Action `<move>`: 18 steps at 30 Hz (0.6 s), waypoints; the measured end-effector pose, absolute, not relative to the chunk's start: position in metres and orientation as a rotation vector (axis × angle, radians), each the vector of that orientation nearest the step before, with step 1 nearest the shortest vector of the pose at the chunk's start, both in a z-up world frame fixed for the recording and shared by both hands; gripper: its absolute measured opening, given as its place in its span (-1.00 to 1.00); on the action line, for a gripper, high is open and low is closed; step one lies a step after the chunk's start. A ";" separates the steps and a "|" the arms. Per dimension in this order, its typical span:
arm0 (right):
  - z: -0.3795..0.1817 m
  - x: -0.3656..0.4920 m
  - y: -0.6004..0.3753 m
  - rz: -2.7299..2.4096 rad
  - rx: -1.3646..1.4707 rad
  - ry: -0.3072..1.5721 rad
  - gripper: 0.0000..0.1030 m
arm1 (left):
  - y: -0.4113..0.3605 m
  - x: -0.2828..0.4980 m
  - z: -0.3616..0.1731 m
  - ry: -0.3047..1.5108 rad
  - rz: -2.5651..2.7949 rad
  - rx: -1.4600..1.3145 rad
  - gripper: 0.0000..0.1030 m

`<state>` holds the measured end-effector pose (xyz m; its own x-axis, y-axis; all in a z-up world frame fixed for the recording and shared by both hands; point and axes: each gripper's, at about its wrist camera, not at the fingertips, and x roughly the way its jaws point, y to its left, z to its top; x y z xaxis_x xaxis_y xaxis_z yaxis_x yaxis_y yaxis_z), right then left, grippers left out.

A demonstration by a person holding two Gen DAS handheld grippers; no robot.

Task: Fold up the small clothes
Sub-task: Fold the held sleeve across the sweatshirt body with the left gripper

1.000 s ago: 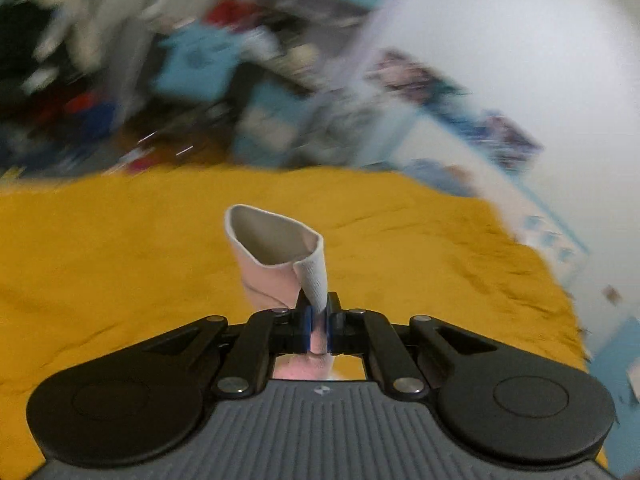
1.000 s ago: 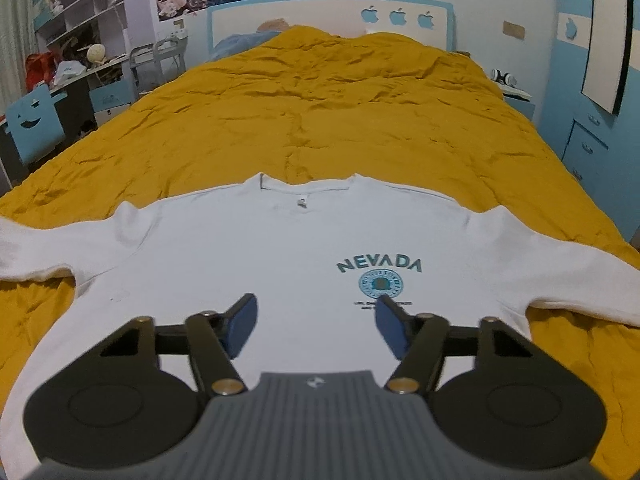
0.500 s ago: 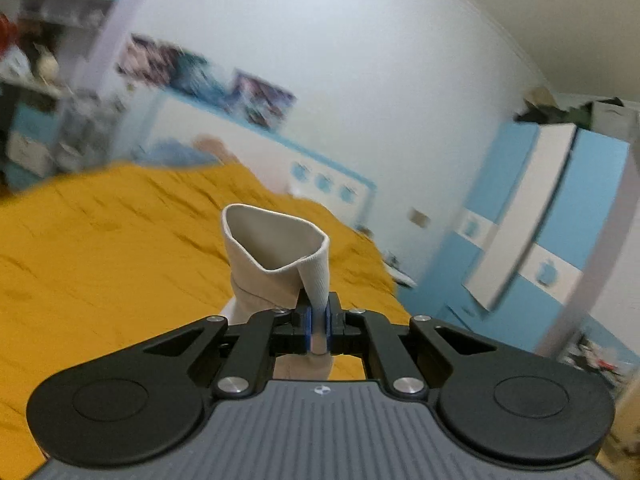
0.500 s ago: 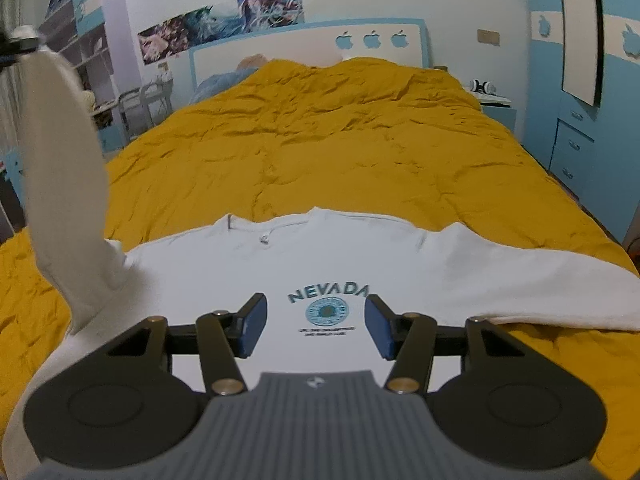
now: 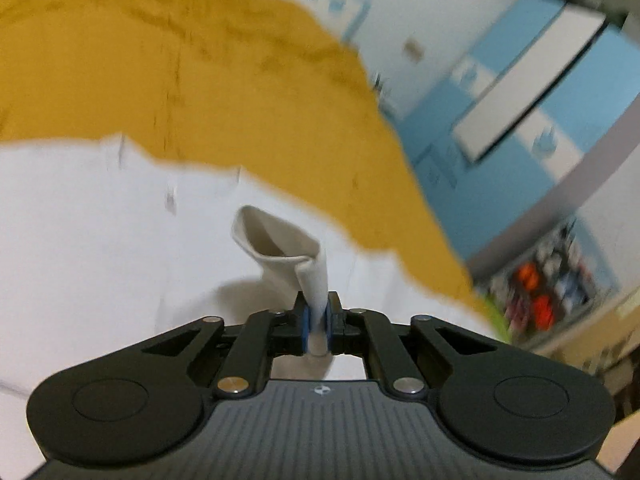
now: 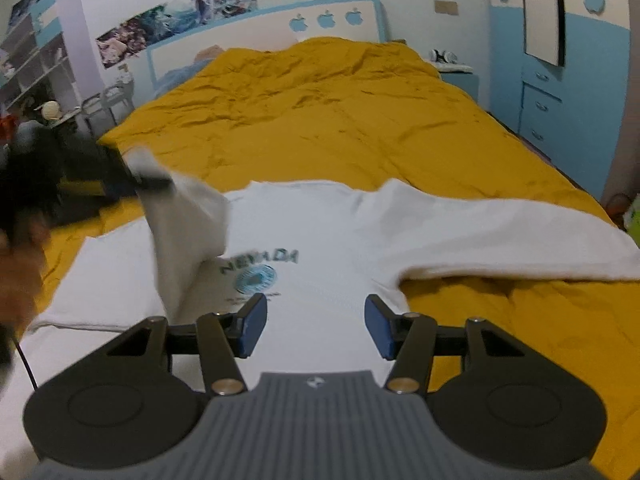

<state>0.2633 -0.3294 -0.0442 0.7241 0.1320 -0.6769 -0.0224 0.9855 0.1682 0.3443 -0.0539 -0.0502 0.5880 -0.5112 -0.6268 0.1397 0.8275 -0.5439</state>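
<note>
A white long-sleeved sweatshirt (image 6: 316, 248) with a teal "NEVADA" print lies face up on the yellow bed cover (image 6: 340, 120). My left gripper (image 5: 317, 326) is shut on the cuff of the left sleeve (image 5: 280, 248) and holds it over the shirt body (image 5: 100, 240). In the right wrist view the left gripper (image 6: 148, 180) carries that sleeve (image 6: 188, 236) across the chest, next to the print. My right gripper (image 6: 312, 326) is open and empty above the shirt's lower part. The right sleeve (image 6: 500, 236) lies spread out to the right.
The bed's blue and white headboard (image 6: 264, 32) is at the far end. A blue wardrobe (image 6: 560, 60) and a nightstand (image 6: 456, 76) stand to the right. Shelves and a cluttered desk (image 6: 36, 92) stand to the left.
My left gripper has swung the sleeve cuff from the left side in over the shirt's chest. My right gripper has opened wider and stayed over the lower shirt.
</note>
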 end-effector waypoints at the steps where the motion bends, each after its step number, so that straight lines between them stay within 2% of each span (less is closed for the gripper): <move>1: -0.047 0.264 -0.332 0.079 0.153 0.763 -0.01 | -0.058 0.347 -0.059 0.903 -0.408 -0.452 -0.63; 2: -0.048 0.266 -0.333 0.075 0.155 0.769 -0.01 | -0.061 0.346 -0.064 0.938 -0.419 -0.438 -0.51; 4: -0.052 0.268 -0.335 0.065 0.153 0.778 -0.01 | -0.061 0.341 -0.072 0.988 -0.443 -0.423 0.05; 7: -0.056 0.274 -0.335 0.063 0.153 0.781 -0.01 | -0.050 0.324 -0.067 0.987 -0.495 -0.412 0.33; 14: -0.057 0.293 -0.312 0.158 0.119 0.775 0.00 | 0.009 0.290 -0.046 0.904 -0.489 -0.359 0.41; 18: -0.060 0.309 -0.277 0.251 0.063 0.775 0.10 | 0.065 0.286 -0.046 0.864 -0.276 -0.291 0.41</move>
